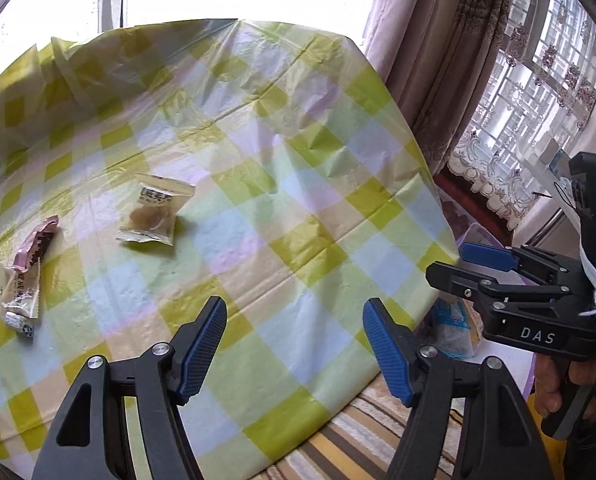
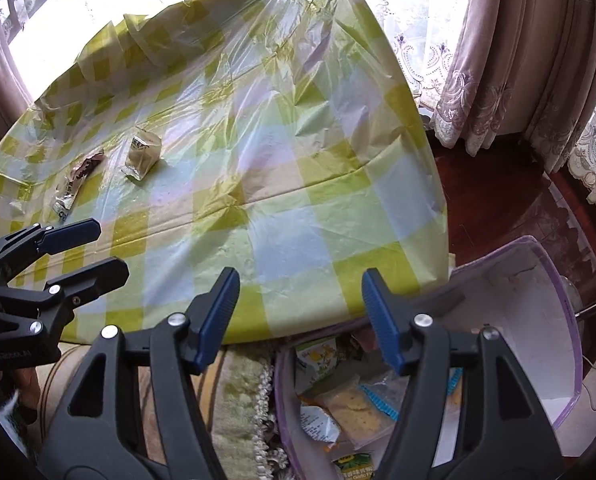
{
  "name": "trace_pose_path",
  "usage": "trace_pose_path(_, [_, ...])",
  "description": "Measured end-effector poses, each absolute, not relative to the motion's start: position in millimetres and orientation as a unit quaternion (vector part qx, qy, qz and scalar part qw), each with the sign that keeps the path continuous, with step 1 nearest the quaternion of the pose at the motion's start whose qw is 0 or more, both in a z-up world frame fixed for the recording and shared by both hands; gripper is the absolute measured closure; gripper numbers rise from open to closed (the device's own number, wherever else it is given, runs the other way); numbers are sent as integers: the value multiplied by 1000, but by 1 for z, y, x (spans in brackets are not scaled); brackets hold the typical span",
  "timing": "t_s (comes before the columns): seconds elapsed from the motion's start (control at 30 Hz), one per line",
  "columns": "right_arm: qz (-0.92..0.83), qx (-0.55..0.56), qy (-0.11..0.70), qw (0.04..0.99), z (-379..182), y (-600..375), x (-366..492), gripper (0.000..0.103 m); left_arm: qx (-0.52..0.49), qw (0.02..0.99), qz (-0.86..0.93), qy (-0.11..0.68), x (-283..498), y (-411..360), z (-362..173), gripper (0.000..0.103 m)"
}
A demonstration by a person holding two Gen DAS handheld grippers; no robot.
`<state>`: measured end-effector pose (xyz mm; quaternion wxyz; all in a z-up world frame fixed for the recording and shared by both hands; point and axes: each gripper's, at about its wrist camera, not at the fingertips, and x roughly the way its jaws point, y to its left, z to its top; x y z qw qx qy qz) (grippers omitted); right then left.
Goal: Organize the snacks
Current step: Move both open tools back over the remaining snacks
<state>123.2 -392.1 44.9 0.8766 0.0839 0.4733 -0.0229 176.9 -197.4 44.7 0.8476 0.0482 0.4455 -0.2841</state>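
A clear-wrapped snack packet (image 1: 154,216) lies on the checked tablecloth (image 1: 258,184), left of middle; it also shows in the right wrist view (image 2: 142,154). A pink and white snack bar (image 1: 28,272) lies further left, also seen in the right wrist view (image 2: 76,184). My left gripper (image 1: 294,344) is open and empty above the table's near edge. My right gripper (image 2: 299,316) is open and empty above the table's right corner and a bin (image 2: 553,320) holding several snack packets (image 2: 353,400). Each gripper shows in the other's view, the right gripper (image 1: 453,260) and the left gripper (image 2: 106,248).
The bin, white with a purple rim, stands on the floor beside the table's right side. A striped rug (image 1: 377,432) lies under the near edge. Curtains (image 2: 517,60) hang at the right, by a dark wood floor (image 2: 497,200). Bright windows are behind the table.
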Motion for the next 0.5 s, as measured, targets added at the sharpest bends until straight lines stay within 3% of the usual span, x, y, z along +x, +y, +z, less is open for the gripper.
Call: trace_pose_path(0.5, [-15, 123, 416, 901, 79, -302, 212, 27, -78, 900, -104, 416, 246, -28, 48, 32])
